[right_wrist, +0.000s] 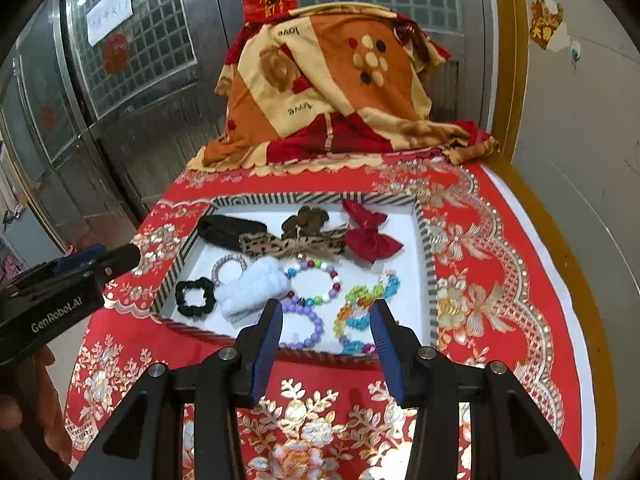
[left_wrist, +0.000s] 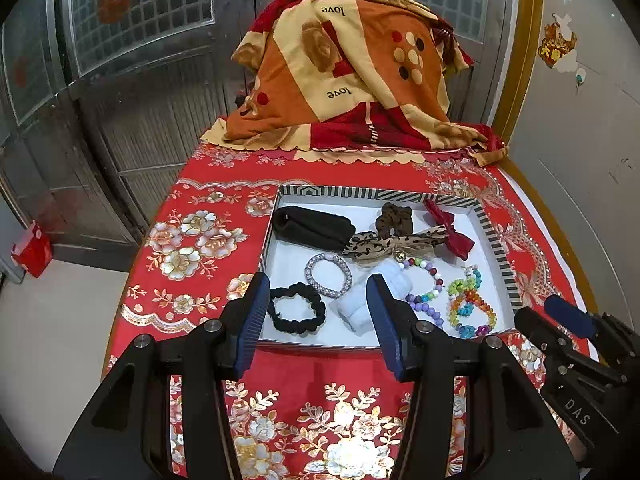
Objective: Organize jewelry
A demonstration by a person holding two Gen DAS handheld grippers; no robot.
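A striped-rim white tray point(left_wrist: 498, 236) point(right_wrist: 426, 240) lies on the red floral tablecloth. In it lie a black scrunchie point(left_wrist: 296, 314) point(right_wrist: 195, 296), a silver bracelet point(left_wrist: 328, 276), a white fluffy band point(left_wrist: 370, 296) point(right_wrist: 252, 286), a purple bead bracelet point(right_wrist: 308, 328), a mixed bead bracelet point(left_wrist: 424, 276) point(right_wrist: 314, 280), rainbow bead bracelets point(left_wrist: 472, 304) point(right_wrist: 364, 312), a black band point(left_wrist: 312, 226), a leopard bow point(left_wrist: 392, 244), a brown scrunchie point(left_wrist: 396, 218) and a red bow point(left_wrist: 450, 230) point(right_wrist: 368, 232). My left gripper point(left_wrist: 316, 320) is open and empty above the tray's near edge. My right gripper point(right_wrist: 326, 340) is open and empty over the near right part.
A bundle draped in orange, cream and red cloth point(left_wrist: 344, 76) point(right_wrist: 332, 88) stands at the table's far end. Metal doors point(left_wrist: 120, 100) are behind and to the left, a white wall point(left_wrist: 580, 140) to the right. The table edge drops off at left.
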